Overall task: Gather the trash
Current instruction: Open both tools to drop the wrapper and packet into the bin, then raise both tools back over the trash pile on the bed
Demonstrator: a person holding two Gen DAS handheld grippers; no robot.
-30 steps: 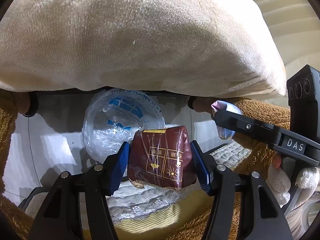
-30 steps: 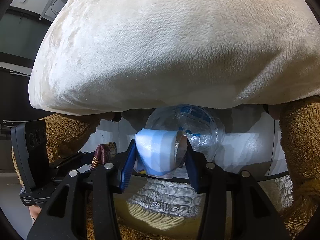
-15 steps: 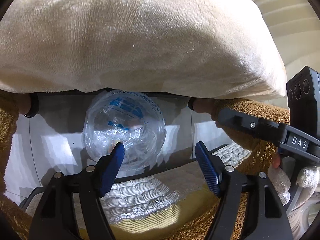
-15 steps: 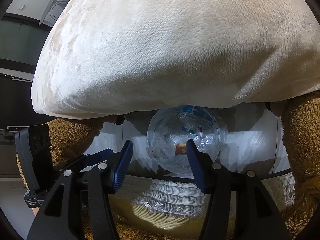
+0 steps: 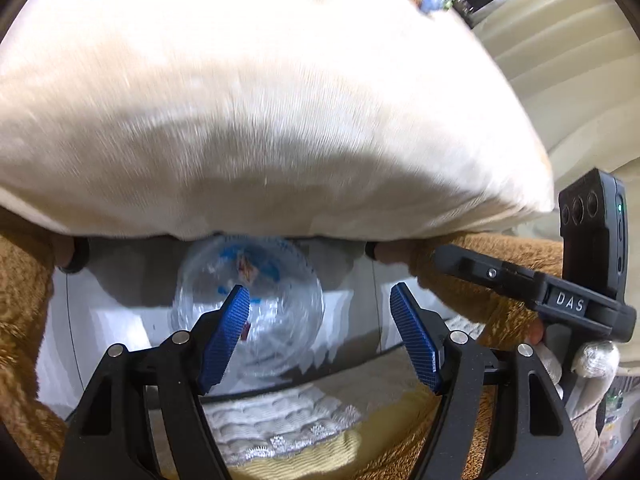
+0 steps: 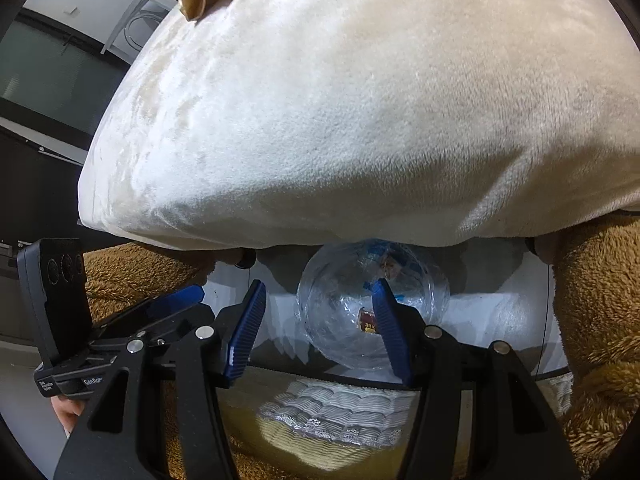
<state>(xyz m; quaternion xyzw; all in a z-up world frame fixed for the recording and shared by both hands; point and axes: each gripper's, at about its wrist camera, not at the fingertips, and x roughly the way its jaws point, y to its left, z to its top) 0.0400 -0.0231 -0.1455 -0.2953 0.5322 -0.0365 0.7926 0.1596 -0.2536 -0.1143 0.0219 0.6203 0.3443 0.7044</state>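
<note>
the left tongs (image 5: 320, 336) stand wide with nothing between their blue ribbed pads (image 5: 226, 336); their jaws have just been opening. the right tongs (image 6: 320, 332) stand apart too, also empty, and their jaws have likewise just been opening. in the left wrist view the right tongs' black arm reaches in from the right, held by a hand in a white glove (image 5: 592, 360).

beyond both pairs sits a clear crinkled plastic bag with blue print (image 5: 248, 304), its round mouth facing the cameras, on a pale grey floor (image 5: 120, 320). inside it lies the trash: a small dark red wrapper with a yellow strip (image 6: 367, 319) low in the bag, seen between the right pads, and another scrap of pink and blue higher up (too blurred in the left view to tell what it is).

a large cream plush cushion (image 6: 360, 100) overhangs the bag from above. brown furry fabric (image 6: 600, 320) flanks it on both sides, and a white lace-edged cloth (image 6: 332, 412) lies below the tongs.
</note>
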